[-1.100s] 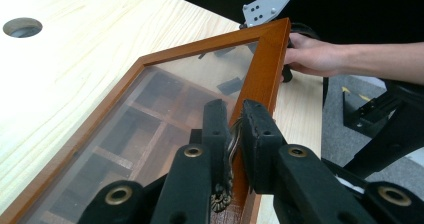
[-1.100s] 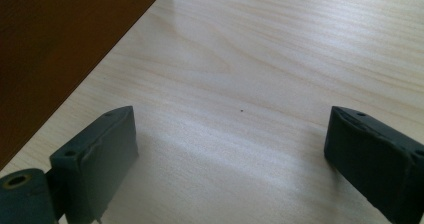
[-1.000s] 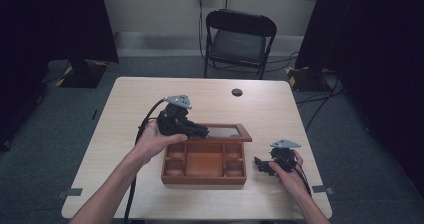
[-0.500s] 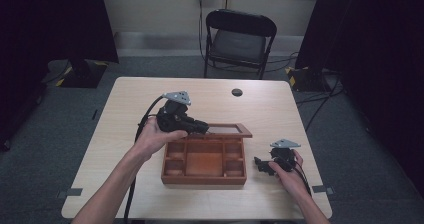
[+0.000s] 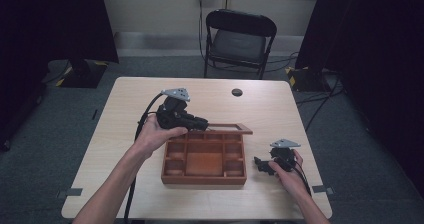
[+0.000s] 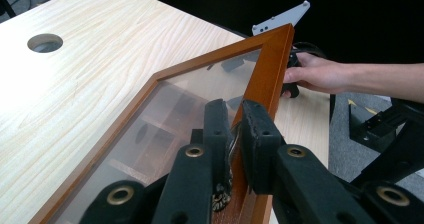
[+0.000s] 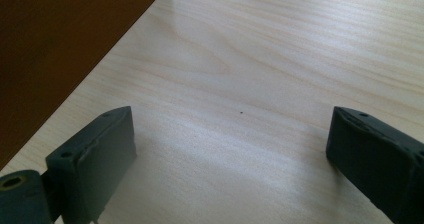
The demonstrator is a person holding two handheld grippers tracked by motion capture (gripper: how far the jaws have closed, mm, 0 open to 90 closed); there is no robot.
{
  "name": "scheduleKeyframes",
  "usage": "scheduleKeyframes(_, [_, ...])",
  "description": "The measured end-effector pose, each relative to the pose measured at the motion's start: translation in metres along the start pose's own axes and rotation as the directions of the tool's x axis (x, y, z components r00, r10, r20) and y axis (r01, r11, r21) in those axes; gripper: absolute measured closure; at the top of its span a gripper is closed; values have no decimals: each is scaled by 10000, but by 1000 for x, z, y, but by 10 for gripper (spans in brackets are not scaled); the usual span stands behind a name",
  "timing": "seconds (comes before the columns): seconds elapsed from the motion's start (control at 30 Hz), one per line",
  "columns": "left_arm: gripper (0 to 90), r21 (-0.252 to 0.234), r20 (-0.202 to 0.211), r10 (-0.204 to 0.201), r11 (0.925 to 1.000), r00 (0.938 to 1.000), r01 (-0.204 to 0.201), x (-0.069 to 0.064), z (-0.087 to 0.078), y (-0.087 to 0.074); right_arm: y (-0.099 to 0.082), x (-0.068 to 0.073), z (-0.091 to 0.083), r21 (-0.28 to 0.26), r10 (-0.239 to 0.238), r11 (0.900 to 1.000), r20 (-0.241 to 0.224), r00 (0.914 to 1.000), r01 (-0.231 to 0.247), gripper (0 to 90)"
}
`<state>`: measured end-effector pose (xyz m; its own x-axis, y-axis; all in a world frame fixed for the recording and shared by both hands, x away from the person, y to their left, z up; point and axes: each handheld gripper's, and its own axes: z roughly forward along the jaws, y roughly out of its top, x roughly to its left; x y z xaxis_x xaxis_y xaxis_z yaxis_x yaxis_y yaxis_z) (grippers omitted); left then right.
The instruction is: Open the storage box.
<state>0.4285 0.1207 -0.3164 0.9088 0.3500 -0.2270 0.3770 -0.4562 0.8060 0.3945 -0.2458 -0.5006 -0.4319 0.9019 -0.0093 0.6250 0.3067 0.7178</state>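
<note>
Your box [image 5: 204,165] is a warm reddish-brown wood, its compartments the same tone and the middle one a shade brighter. Its lid [image 6: 267,79] has an orange-brown frame around a clear, faintly smoky pane. The table [image 5: 130,99] under it is pale blond with a fine wavy grain, and at 12 o'clock from the box you see a dark round hole [image 5: 237,92]. Your left gripper [image 6: 234,134] is matt black with brass-coloured rivets and a light grey plate; your right gripper [image 5: 261,163] is black too, with the same grey plate. Farther off at 12 o'clock stands a black chair [image 5: 241,39] on a grey floor [image 5: 60,129], against a cream wall [image 5: 150,6].
</note>
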Motion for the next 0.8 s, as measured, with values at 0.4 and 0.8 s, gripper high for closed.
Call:
scheduleKeyframes(0.4, [821, -152, -116, -67, 9999, 9999, 65, 2, -1, 3, 0, 0, 0, 2, 8, 10000, 2, 10000, -8, 47])
scheduleKeyframes(0.8, [826, -363, -301, -32, 9993, 9995, 21, 5, -3, 7, 0, 0, 0, 5, 6, 10000, 1, 10000, -6, 45])
